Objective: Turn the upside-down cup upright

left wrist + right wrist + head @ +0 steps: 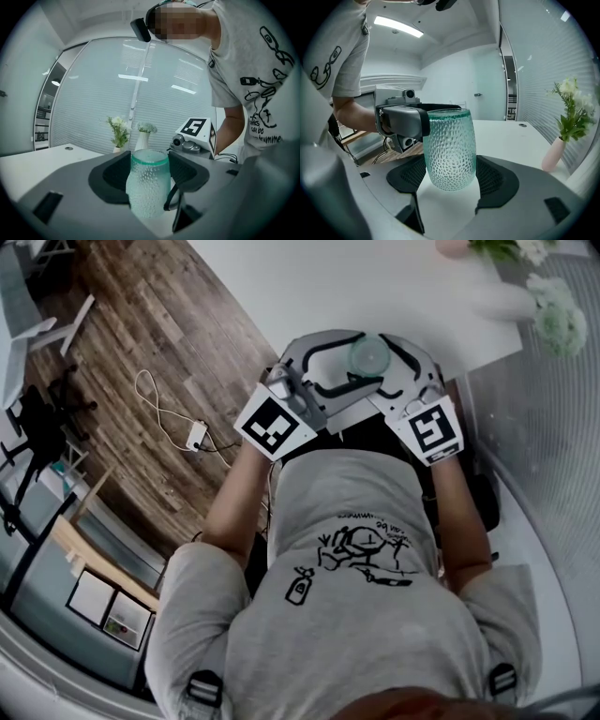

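Left claw (pixel 149 174), right claw (pixel 451 177), cup (pixel 450 145) gripped between both, rim up

White tbl (pixel 309 282) w/ 2 flower vases: pink vase (pixel 553 158), white vase (pixel 142 140).

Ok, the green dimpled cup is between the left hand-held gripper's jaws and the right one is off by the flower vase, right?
Not quite. The cup is between the jaws of the left hand-held gripper, but the right hand-held gripper is not by the flower vase: the right gripper view shows the same cup between its jaws too.
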